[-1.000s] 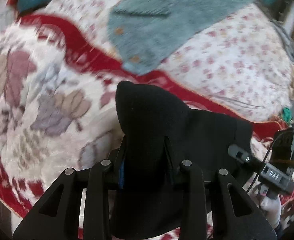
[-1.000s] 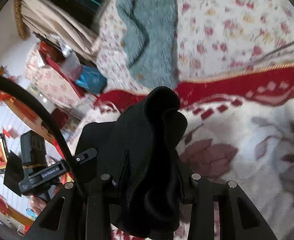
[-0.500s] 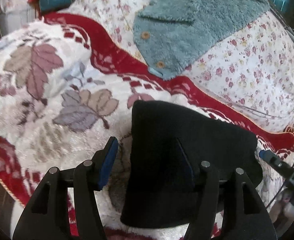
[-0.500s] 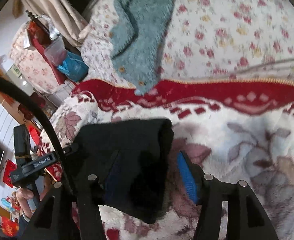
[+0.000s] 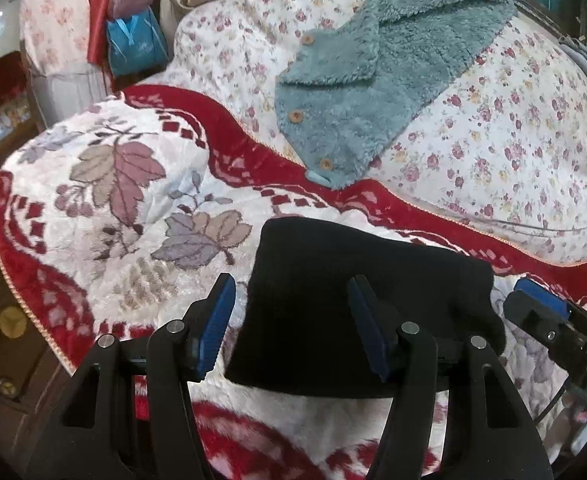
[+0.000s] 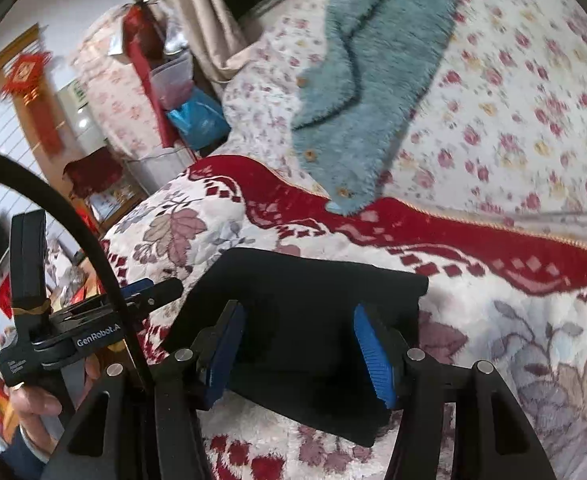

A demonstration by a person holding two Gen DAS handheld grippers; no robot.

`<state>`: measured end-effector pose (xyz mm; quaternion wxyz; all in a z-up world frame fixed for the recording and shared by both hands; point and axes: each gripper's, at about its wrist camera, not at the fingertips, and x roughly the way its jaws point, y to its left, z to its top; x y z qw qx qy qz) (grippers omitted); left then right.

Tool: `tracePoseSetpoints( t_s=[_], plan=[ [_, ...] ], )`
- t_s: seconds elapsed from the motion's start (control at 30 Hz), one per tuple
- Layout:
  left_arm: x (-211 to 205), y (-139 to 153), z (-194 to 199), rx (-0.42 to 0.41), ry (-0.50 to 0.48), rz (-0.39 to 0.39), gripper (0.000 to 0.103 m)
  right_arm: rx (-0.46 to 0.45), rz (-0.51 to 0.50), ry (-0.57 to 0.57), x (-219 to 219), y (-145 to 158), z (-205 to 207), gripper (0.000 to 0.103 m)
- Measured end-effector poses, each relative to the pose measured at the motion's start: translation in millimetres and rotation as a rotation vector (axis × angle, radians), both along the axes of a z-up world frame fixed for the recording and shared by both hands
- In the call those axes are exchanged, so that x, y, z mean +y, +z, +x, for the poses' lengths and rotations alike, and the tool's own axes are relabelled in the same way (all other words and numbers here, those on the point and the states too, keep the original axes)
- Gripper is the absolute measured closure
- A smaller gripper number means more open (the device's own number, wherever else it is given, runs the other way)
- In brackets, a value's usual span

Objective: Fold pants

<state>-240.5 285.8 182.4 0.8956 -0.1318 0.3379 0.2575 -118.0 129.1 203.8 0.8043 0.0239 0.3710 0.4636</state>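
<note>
1. Left claw (image 5: 293, 328) is spread wide, blue pads (image 5: 217, 326) apart with nothing pinched between them. Its left finger is over the blanket, its right finger is over the pants.
2. The black pants (image 5: 357, 300) are lying folded into a compact rectangle on the bed, right in front of the left claw and running off to its right. Left edge of the bundle sits between the two fingers, so the claw is kind of straddling that edge without gripping it.
3. Under the pants is a fuzzy white blanket (image 5: 105, 200) with leaf prints and a red border, spreading out ahead and to the left of the left claw.
4. Further ahead and to the right of that claw there's a teal fleece garment (image 5: 357, 92) with wooden buttons, lying on a floral quilt (image 5: 513, 140), well apart from the pants.
5. Right claw (image 6: 299, 350) is also spread open, pads (image 6: 373, 356) apart and holding nothing. From its own camera the pants (image 6: 313, 304) are directly in front and below, both fingers over the fabric.
6. Off to the left of the right claw you can see the other gripper's handle with the person's hand (image 6: 33, 400) wrapped around it.
7. Beyond the right claw, the teal garment (image 6: 373, 80) shows up again, bit blurry in that view.
</note>
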Motion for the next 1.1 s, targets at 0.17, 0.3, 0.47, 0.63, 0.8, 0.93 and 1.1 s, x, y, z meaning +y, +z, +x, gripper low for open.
tracePoseSetpoints(
  t_s=[0.17, 0.3, 0.47, 0.63, 0.8, 0.93, 1.1],
  plan=[
    [-26, 11, -8, -0.022, 0.031, 0.064, 0.043, -0.028, 0.02, 0.04, -7, 12, -7, 0.047],
    [-33, 10, -10, -0.023, 0.049, 0.046, 0.043, -0.046, 0.016, 0.055, -11, 17, -12, 0.047],
    [-35, 9, -9, -0.024, 0.046, 0.037, 0.043, -0.054, 0.041, 0.044, -13, 14, -14, 0.047],
    [-30, 5, -8, -0.018, 0.03, 0.032, 0.043, -0.027, 0.07, 0.001, -13, 5, -16, 0.047],
    [-27, 3, -13, -0.044, 0.033, 0.013, 0.043, -0.038, 0.03, 0.009, -5, 2, -24, 0.047],
    [-24, 0, -16, -0.051, 0.033, -0.004, 0.043, -0.051, 0.019, 0.003, 1, 5, -27, 0.047],
    [-25, -3, -17, -0.046, 0.023, -0.005, 0.043, -0.048, 0.008, 0.003, 8, 5, -26, 0.047]
  ],
)
